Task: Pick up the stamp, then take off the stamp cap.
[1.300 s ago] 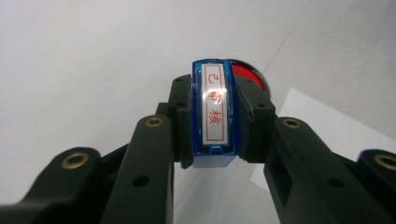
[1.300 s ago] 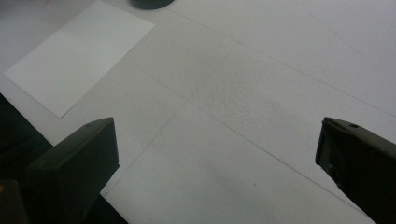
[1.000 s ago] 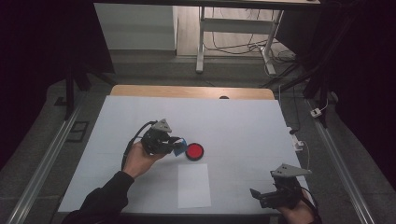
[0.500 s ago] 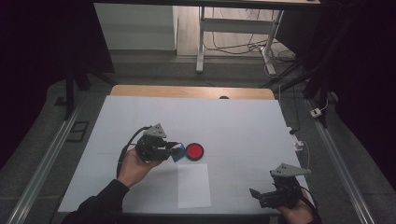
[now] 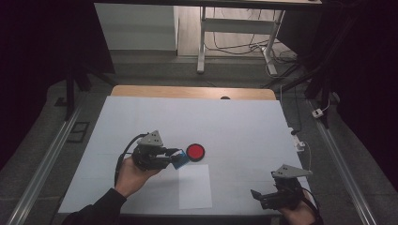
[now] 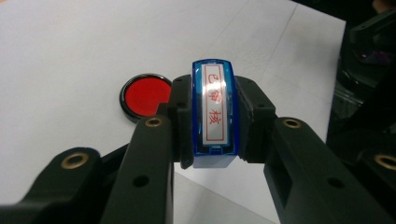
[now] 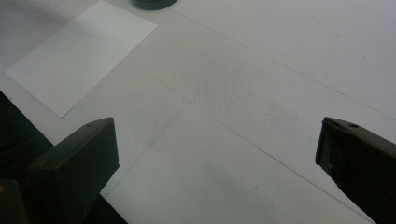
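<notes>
My left gripper (image 5: 172,156) is shut on a blue stamp (image 5: 180,160), held just left of a round red ink pad (image 5: 195,151) and above the top left corner of a white paper sheet (image 5: 195,186). In the left gripper view the stamp (image 6: 213,112) sits upright between the black jaws, its white label with red characters facing the camera, and the ink pad (image 6: 146,94) lies behind it to the left. My right gripper (image 5: 257,196) rests at the table's near right edge. In its own view, the right gripper (image 7: 217,135) stands open with nothing between the jaws.
The table (image 5: 244,126) has a white cover with a wooden strip along its far edge. The paper sheet (image 7: 79,60) lies ahead and left of my right gripper. Metal rails run along both sides of the table, and cables and a desk frame stand beyond it.
My left hand has drawn back toward the near edge and slightly left, carrying the stamp from beside the ink pad toward the paper sheet's corner. The right gripper has stayed put.
</notes>
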Motion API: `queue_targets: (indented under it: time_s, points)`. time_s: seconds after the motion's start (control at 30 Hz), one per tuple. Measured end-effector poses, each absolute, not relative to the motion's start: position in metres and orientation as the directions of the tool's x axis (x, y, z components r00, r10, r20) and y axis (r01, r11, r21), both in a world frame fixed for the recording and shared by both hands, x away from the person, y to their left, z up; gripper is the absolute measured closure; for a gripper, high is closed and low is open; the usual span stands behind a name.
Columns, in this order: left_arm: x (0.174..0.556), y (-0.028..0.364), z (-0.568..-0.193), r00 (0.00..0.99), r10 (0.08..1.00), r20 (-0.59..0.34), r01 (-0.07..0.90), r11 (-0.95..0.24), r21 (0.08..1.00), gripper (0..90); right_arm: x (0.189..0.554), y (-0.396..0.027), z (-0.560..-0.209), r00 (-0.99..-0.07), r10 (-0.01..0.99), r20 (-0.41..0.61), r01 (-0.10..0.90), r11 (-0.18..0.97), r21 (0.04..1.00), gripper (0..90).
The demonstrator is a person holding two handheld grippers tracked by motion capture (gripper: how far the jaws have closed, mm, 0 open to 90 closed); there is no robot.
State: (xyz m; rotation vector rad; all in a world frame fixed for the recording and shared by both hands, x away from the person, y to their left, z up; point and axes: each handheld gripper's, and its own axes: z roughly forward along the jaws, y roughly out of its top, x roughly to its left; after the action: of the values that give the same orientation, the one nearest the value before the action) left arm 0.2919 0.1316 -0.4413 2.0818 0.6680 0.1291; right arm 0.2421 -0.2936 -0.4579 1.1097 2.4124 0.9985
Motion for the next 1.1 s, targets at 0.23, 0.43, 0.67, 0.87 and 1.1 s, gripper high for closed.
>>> queue_targets:
  time_s: [0.23,0.43,0.67,0.87,1.1]
  points:
    - [0.282,0.133,-0.441,0.857,0.483,-0.182,0.406,-0.413,0.816,70.0,0.242,-0.294,-0.458,-0.657,0.754,0.02,0.542,0.454,0.707,0.0]
    - [0.274,0.131,-0.441,0.867,0.463,-0.186,0.395,-0.41,0.822,70.0,0.242,-0.295,-0.458,-0.659,0.751,0.022,0.539,0.452,0.711,0.0]
    - [0.267,0.127,-0.442,0.877,0.447,-0.177,0.38,-0.42,0.824,70.0,0.242,-0.295,-0.458,-0.66,0.751,0.022,0.539,0.453,0.711,0.0]
    - [0.267,0.126,-0.443,0.878,0.448,-0.169,0.376,-0.427,0.822,70.0,0.242,-0.295,-0.458,-0.66,0.751,0.022,0.538,0.453,0.711,0.0]
    - [0.268,0.125,-0.445,0.883,0.444,-0.152,0.361,-0.437,0.824,70.0,0.241,-0.295,-0.457,-0.661,0.75,0.021,0.534,0.451,0.715,0.0]
